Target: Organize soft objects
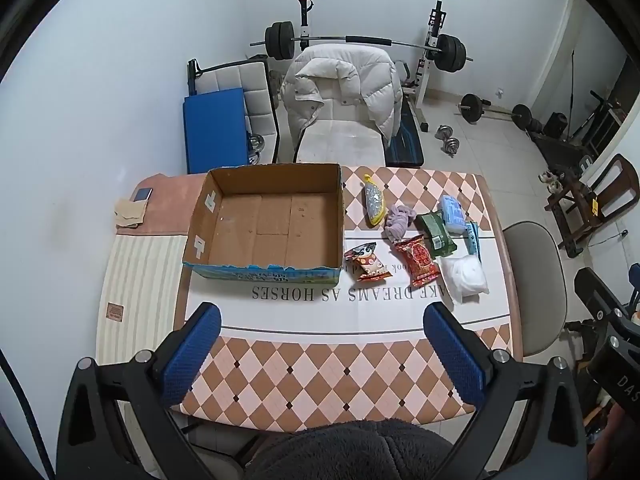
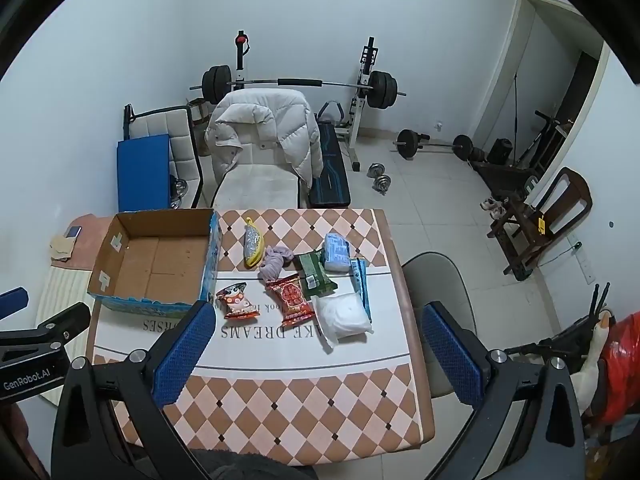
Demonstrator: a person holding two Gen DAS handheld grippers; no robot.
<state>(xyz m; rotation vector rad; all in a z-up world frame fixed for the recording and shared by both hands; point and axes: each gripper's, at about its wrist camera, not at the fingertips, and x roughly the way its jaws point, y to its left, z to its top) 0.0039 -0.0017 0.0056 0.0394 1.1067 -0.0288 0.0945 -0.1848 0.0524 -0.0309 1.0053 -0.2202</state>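
I hold the left gripper [image 1: 322, 320] and right gripper [image 2: 316, 322] released, nothing between the jaws. Snack packets [image 2: 294, 300] lie beyond them, beside the empty cardboard box [image 1: 264, 224].

Box [image 1: 264, 224] on table [image 1: 320, 368] at left, packets [image 1: 420, 240] clustered just right of it, chair [image 1: 340, 120] behind, apparently apart.

white walls [image 2: 100, 60], tiled floor [image 2: 432, 184]; at 12 o'clock a barbell rack [image 2: 296, 84], jacket-draped chair [image 2: 260, 136]; doorway [image 2: 560, 92] at 2.
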